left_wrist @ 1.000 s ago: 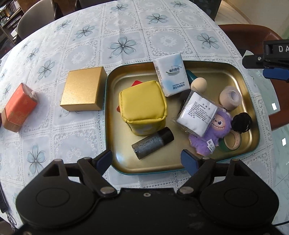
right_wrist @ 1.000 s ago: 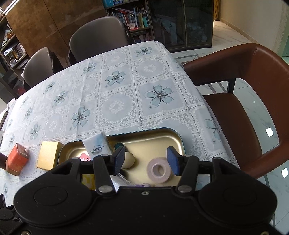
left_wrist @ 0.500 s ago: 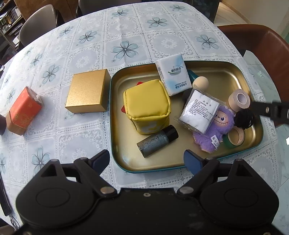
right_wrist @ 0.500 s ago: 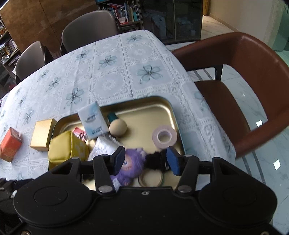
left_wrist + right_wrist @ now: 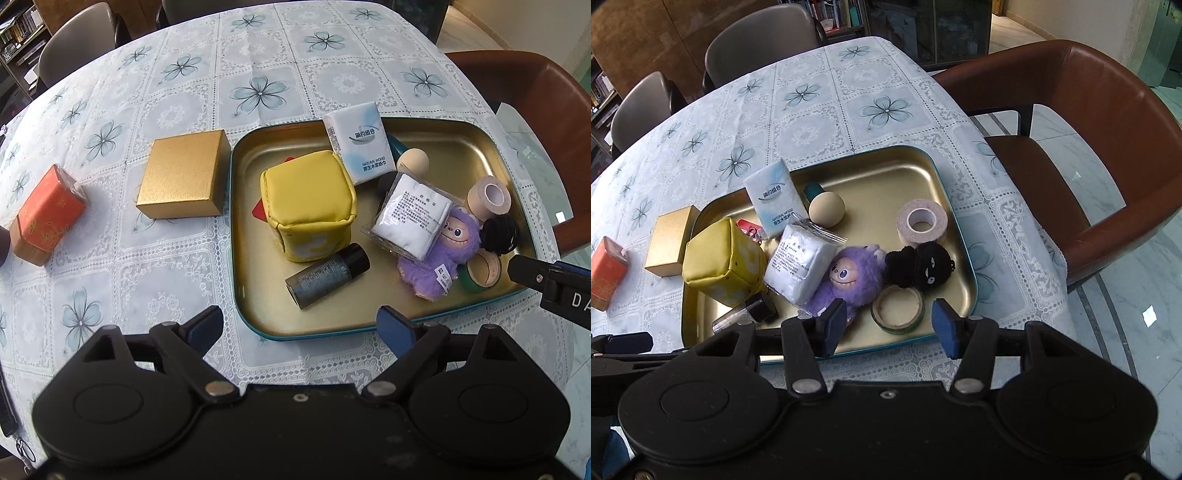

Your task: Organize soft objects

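Note:
A gold tray holds a yellow soft cube, a purple plush toy, a black plush toy, a white tissue pack and a bagged white pad. My left gripper is open and empty above the tray's near edge. My right gripper is open and empty over the tray's near right corner, above a green tape roll.
Also in the tray: a dark spray bottle, a beige ball, a beige tape roll. A gold box and an orange box sit left of the tray. A brown chair stands at the right.
My right gripper has dropped back and down toward the tray's near right corner, so more of the tray shows. My left gripper has pulled back slightly. The objects have not moved.

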`<state>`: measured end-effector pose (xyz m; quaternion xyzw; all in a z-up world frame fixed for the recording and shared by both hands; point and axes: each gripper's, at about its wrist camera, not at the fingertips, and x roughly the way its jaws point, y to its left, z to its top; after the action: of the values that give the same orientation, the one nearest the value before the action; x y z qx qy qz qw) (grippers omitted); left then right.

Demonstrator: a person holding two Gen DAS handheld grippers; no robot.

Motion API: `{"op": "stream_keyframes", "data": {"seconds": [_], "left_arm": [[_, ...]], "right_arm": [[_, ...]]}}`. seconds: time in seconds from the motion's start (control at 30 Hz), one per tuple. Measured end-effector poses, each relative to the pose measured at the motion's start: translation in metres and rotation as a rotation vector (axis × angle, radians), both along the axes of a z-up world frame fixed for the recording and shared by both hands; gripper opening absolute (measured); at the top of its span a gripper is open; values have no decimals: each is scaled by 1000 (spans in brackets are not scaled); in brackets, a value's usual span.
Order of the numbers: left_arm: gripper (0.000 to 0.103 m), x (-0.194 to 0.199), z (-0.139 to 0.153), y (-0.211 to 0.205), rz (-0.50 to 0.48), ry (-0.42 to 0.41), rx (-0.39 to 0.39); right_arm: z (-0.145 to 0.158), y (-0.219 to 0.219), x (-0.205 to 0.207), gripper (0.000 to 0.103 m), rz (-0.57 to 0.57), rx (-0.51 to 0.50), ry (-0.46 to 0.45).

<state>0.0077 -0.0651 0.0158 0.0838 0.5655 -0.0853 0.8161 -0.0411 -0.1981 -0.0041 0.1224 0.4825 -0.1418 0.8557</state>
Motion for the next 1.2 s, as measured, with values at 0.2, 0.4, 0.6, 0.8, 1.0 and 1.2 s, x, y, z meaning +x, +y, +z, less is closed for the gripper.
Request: {"op": "stream_keyframes", "data": {"seconds": [0.2, 0.4, 0.6, 0.8, 1.0, 1.2], "left_arm": [[90, -4, 2, 8, 9, -9, 0], [90, -7, 3, 13, 13, -21, 12], [90, -9, 4, 17, 27, -31, 20], [91, -9, 6, 21, 45, -48, 30], [91, -7, 5, 25, 66, -42, 28], [91, -6, 5, 24, 68, -45, 36]], "right_arm": [[2, 8, 1, 52, 5, -4, -5], [-1, 15, 2, 52, 17, -31, 14], [-4, 20, 4, 52, 26, -34, 27], [-6, 26, 5, 52, 39, -71, 44], [-7, 30, 7, 52, 54, -71, 49], [-7, 33, 10, 52, 74, -80, 52]]}}
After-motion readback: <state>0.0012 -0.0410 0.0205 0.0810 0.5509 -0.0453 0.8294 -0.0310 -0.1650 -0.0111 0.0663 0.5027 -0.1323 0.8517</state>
